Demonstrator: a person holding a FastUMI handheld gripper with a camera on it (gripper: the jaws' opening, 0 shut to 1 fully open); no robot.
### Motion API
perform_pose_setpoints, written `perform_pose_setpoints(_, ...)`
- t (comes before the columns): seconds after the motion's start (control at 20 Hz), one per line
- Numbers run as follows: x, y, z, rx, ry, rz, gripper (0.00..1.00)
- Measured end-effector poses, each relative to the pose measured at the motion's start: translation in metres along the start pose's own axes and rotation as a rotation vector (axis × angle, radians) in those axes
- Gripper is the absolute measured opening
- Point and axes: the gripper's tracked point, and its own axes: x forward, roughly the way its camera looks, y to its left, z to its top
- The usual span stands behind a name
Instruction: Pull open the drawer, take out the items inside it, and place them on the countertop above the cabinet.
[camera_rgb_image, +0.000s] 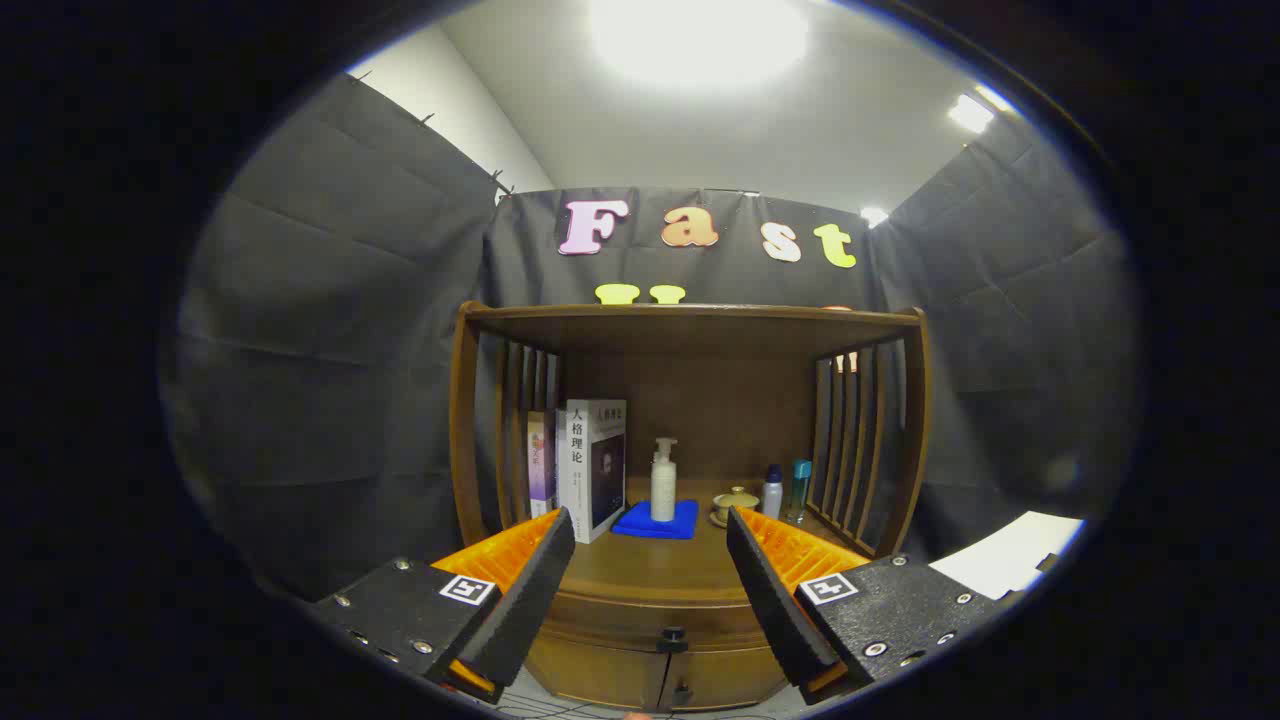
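The tool (650, 590) hangs with its fingers spread wide, nothing between them, in free air on the near side of the cabinet. Just ahead, the near strip of the table (650, 575) is bare wood, wide enough between the fingers for a pass. Farther in, things crowd the far half: books (590, 465) standing at the left, a pump bottle (663, 480) on a blue pad (657, 521) in the middle, a lidded cup (736, 503) and two small bottles (785, 490) at the right. Slatted side walls (860, 440) close off left and right, and a top board (690, 318) roofs the space. Below, the drawer front (610, 672) with its dark knob (673, 634) faces open room.
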Motion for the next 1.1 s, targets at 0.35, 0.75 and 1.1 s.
perform_pose_setpoints(0.35, 0.003, -0.018, -0.003, 0.038, 0.007, -0.035, 0.95)
perform_pose_setpoints(0.75, 0.004, -0.01, -0.009, 0.009, 0.023, -0.017, 0.95)
perform_pose_setpoints(1.1, 0.006, -0.004, -0.02, -0.011, 0.045, -0.014, 0.95)
